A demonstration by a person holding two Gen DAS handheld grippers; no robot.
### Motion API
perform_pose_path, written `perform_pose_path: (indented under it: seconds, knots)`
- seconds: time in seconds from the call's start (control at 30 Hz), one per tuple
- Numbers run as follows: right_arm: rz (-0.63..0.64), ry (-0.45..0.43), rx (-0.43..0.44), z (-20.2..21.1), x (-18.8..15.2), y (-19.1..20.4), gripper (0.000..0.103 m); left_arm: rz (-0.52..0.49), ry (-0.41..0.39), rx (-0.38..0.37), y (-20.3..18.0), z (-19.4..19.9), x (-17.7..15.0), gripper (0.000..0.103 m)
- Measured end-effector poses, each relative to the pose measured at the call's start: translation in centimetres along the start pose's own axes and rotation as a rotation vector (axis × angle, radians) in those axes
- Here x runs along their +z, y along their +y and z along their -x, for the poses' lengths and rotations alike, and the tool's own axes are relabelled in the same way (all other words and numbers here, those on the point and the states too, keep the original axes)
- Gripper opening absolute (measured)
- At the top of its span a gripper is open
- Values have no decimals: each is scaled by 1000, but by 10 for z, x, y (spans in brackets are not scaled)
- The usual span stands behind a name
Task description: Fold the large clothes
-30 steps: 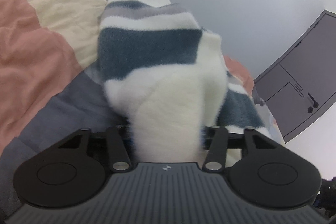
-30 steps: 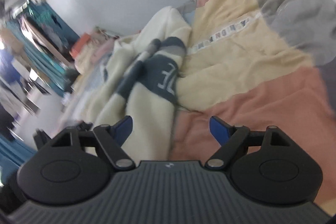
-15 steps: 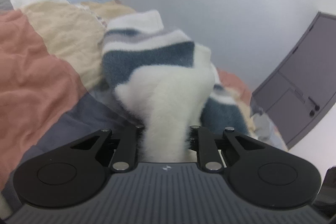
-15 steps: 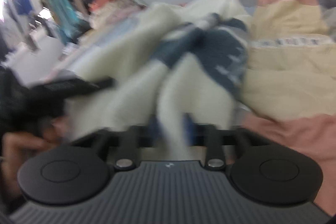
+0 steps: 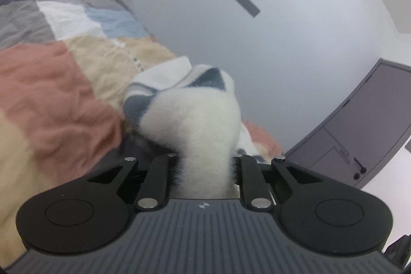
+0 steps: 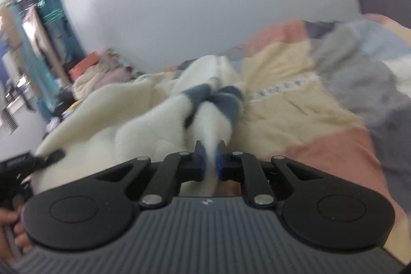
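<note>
Garment: fluffy cream fleece sweater (image 5: 205,125) with blue-grey stripes, bunched and lifted off the bed.
Bedding: rumpled patchwork quilt (image 5: 51,99), pink, beige, grey blocks.
Left gripper (image 5: 204,166): clamped on a thick cream fold.
Right gripper (image 6: 208,161): blue pads pinching a thin fleece edge.
Left view only: grey door (image 5: 364,135).
Right view only: the sweater's spread body, a hand (image 6: 10,225).

The right gripper (image 6: 209,162), open earlier, is now pinching the fleece garment (image 6: 159,120); both grippers are lifting it.
</note>
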State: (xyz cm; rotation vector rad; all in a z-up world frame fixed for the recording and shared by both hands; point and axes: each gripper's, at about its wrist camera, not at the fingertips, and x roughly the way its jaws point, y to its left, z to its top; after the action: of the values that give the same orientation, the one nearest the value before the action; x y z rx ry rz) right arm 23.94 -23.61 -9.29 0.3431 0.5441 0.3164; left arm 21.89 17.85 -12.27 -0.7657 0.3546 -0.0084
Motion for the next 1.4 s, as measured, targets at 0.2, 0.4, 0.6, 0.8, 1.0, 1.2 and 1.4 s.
perform_pose_path:
  seconds: [0.2,0.4,0.6,0.8,1.0,1.2,1.4]
  knots:
    - [-210,69,-94,5,-12,-47,8,91,180,113,17,-6,-18,21]
    - [-367,121,1,-6,-19,-60,11,71,237,199,27,-13,-23,38]
    - [-194,124,148,3,-17,-6,13,116,228,188,32,4,-25,61]
    - [0,154,193,7,-25,32,59,131,263,203,23,31,-41,65]
    - [213,158,82,-4,-38,56,58,73,291,227,7,36,-55,65]
    - [327,176,-13,-18,-53,66,48,98,320,253,13,29,-61,65]
    - [256,174,-70,-15,-49,52,18,107,340,264,15,28,-63,65]
